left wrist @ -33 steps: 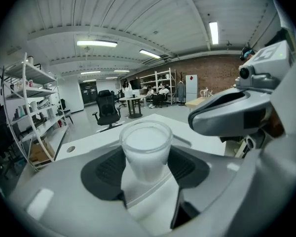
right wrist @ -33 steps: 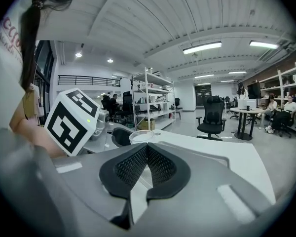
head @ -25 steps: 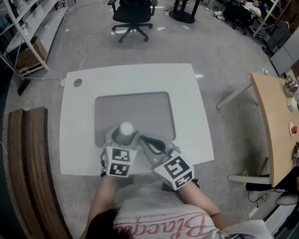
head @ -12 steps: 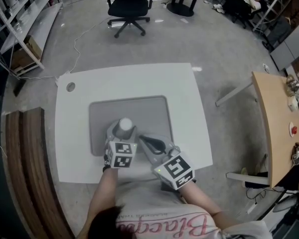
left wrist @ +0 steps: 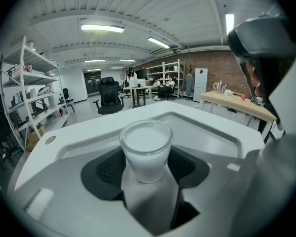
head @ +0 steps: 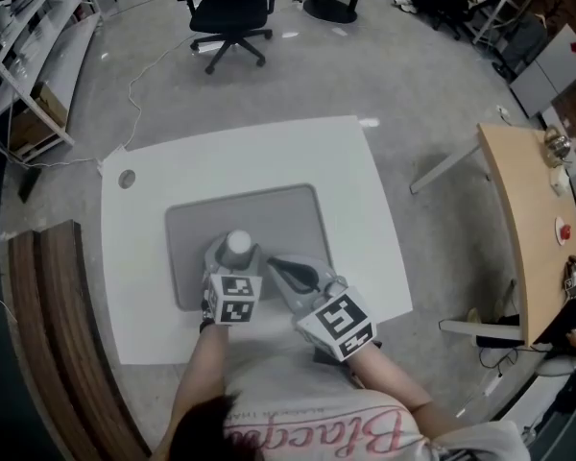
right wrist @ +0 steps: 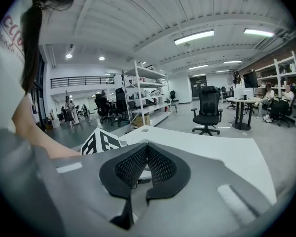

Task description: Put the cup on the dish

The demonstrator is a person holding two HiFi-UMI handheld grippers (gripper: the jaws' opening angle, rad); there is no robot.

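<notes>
cup in L gripper jaws, over tray | tray on table | R gripper just right of cup

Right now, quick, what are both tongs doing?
Left tongs: closed on the cup.
Right tongs: closed, holding nothing.

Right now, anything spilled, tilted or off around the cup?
Nothing stands out. The cup stands upright, clamped in the left gripper, over the grey tray on the white table. No spill is visible. The right gripper is shut and empty beside it.
</notes>
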